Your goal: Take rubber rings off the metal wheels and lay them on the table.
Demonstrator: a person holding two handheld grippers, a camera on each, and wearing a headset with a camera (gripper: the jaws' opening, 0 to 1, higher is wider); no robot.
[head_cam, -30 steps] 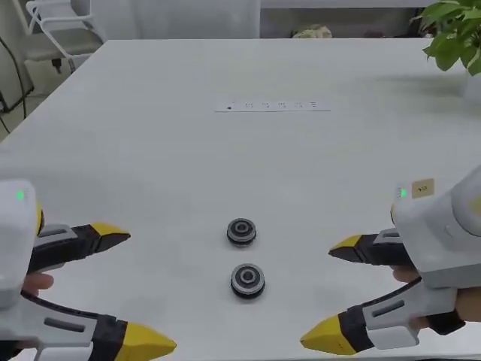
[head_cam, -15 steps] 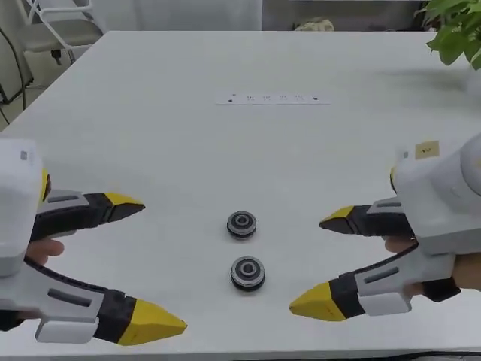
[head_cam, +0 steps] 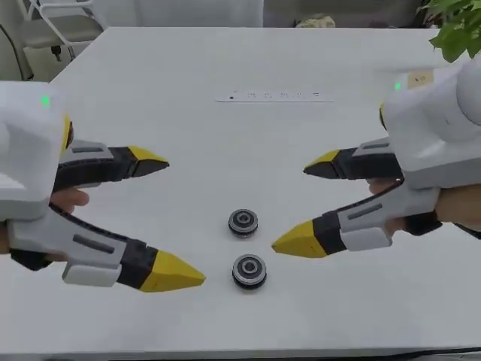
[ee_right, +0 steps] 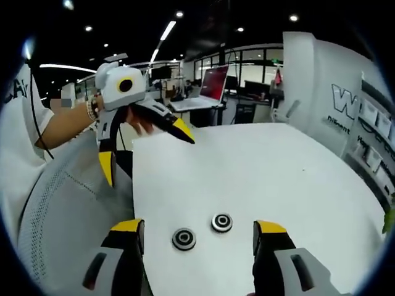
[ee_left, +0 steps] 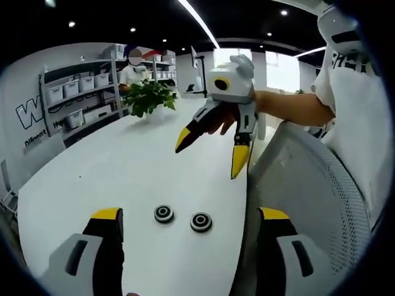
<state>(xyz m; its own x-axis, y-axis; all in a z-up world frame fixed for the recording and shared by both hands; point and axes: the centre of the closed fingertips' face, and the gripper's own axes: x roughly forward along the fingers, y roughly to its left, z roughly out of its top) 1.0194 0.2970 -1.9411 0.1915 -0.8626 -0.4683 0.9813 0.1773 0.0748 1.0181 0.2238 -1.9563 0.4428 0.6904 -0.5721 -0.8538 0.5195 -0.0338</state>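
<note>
Both grippers are closing inward on the wheels. Left gripper (head_cam: 180, 219), right gripper (head_cam: 292, 207): jaws gaping wide, holding nothing. Far wheel (head_cam: 243, 222), near wheel (head_cam: 249, 271): lying on table (head_cam: 225, 135) between them, untouched. Rings (head_cam: 235, 273): apparently still fitted, too small to confirm. Removal is only now approaching.

**Little legible lettering**

I read one big "W" on the wall (ee_left: 31, 114) in the left gripper view; the smaller line beneath blurs. Dark letters on the person's white T-shirt (ee_left: 355, 92) are cut off. The far strip (head_cam: 274, 96) on the table (head_cam: 150, 75) and the yellow sticker (head_cam: 418, 77) on the right gripper (head_cam: 293, 207) are too small to read.
</note>
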